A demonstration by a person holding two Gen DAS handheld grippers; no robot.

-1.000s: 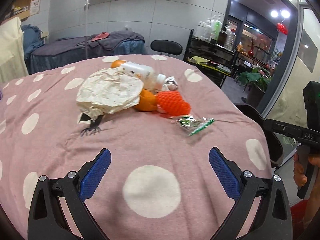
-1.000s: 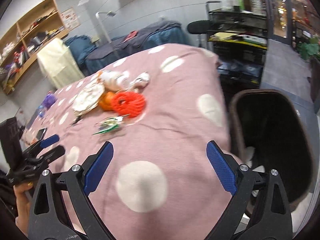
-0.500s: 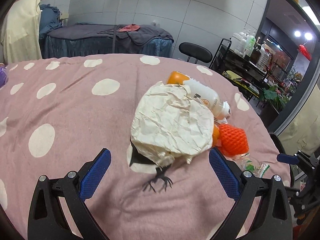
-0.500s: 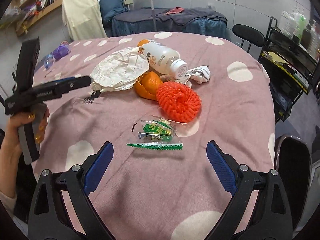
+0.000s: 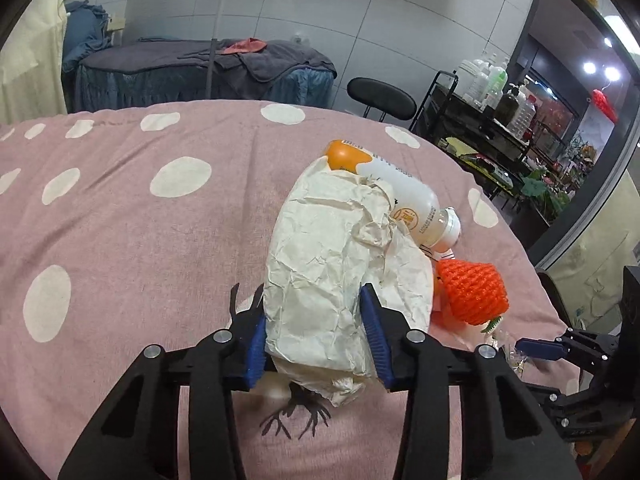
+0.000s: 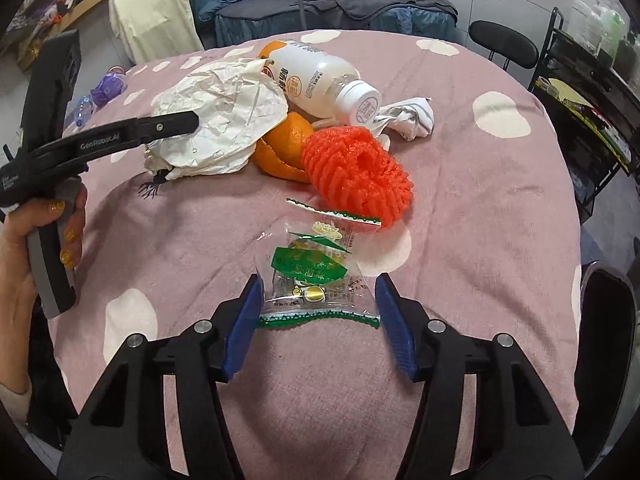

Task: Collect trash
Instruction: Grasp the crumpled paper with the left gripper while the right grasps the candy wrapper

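Trash lies piled on a pink polka-dot tablecloth [image 5: 120, 240]. My left gripper [image 5: 316, 340] is closing, its blue pads pressing both sides of a crumpled cream paper [image 5: 340, 248]. The paper leans on a white bottle [image 5: 404, 196] beside an orange foam net [image 5: 472, 292]. In the right wrist view my right gripper [image 6: 318, 320] is closing around a clear green snack wrapper [image 6: 312, 272] that lies flat between the pads, ungripped. Beyond it sit the foam net [image 6: 356, 168], orange peel [image 6: 288, 148], the bottle [image 6: 316, 76] and a white scrap [image 6: 408, 118].
A dark bin [image 6: 608, 312] stands off the table's right edge. A black stool [image 5: 380, 94] and a rack of bottles [image 5: 492, 120] are behind the table. A purple bottle [image 6: 106, 86] lies at the far left. A hand [image 6: 48, 232] holds the left gripper.
Both grippers moved in over the table to the trash pile. The left jaws closed from wide open onto the crumpled paper. The right jaws narrowed around the snack wrapper.
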